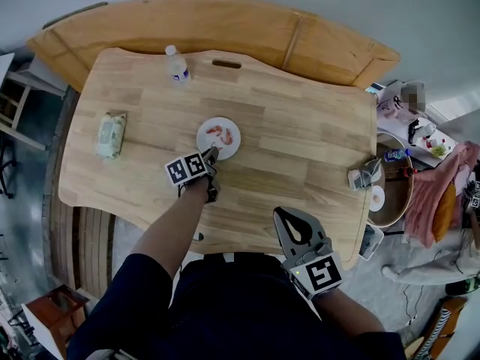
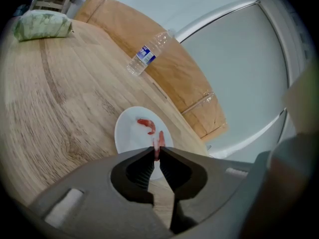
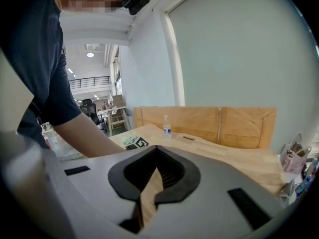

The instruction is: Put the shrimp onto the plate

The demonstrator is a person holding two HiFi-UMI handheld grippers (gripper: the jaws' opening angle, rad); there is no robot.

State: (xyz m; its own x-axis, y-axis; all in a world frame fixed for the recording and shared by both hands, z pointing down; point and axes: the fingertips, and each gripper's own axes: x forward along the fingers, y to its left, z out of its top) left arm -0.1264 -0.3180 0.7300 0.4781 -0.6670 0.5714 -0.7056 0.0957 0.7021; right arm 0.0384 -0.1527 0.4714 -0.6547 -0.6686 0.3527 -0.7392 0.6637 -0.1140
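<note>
A small white plate sits in the middle of the wooden table. One red shrimp lies on it; in the head view red shrimp pieces show on the plate. My left gripper hangs over the plate's near edge, shut on a second shrimp that sticks out past the tips above the plate. My right gripper hovers at the table's front edge, far from the plate, shut and holding nothing.
A water bottle stands at the table's far side. At its left end lies a pack of wipes. A small grey object rests at the right edge. A wooden bench curves behind the table, with clutter to the right.
</note>
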